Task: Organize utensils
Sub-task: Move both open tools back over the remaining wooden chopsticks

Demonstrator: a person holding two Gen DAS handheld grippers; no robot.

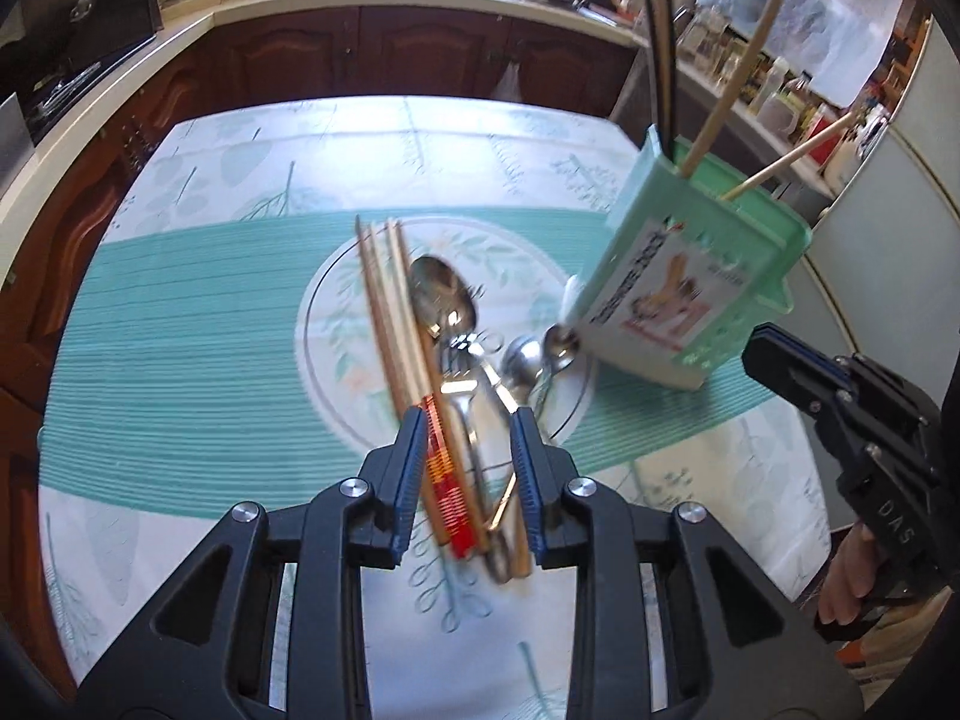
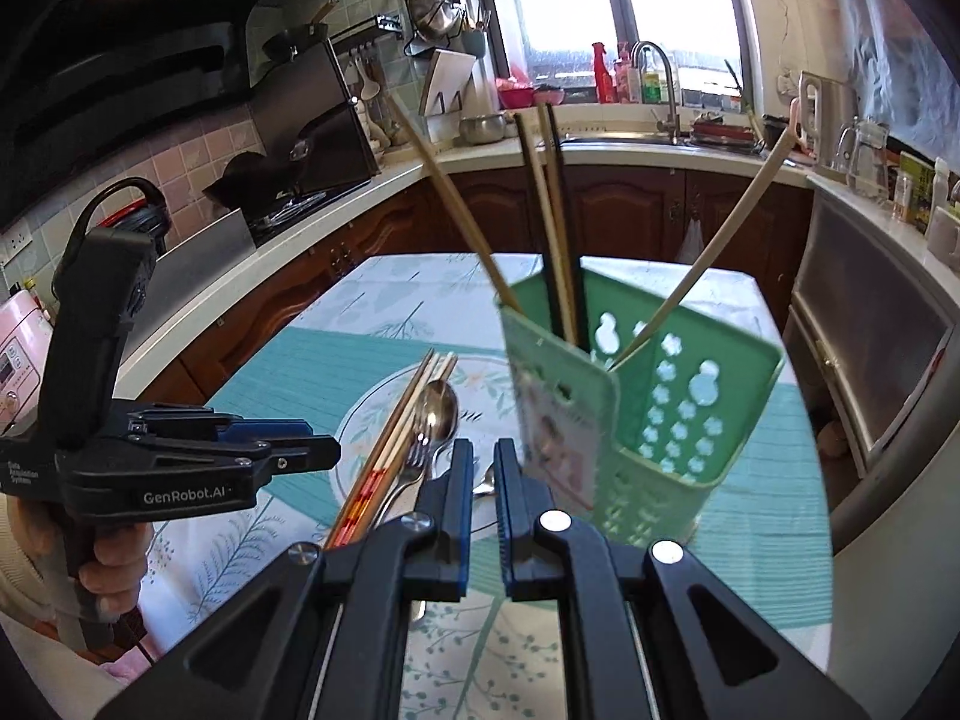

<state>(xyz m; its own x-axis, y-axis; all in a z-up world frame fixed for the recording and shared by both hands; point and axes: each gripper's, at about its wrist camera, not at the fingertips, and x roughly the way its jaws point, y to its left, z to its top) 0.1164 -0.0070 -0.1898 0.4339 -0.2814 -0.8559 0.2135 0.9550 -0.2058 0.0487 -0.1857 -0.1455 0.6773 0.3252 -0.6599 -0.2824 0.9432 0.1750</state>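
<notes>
While a green utensil holder (image 2: 648, 420) stands tilted on the patterned tablecloth (image 1: 180, 324), holding several chopsticks (image 2: 555, 216), the left gripper (image 1: 468, 456) is held with fingers spread around a pile of chopsticks, spoons and a fork (image 1: 456, 354). The right gripper (image 2: 483, 480) is kept nearly closed, gripping nothing.
</notes>
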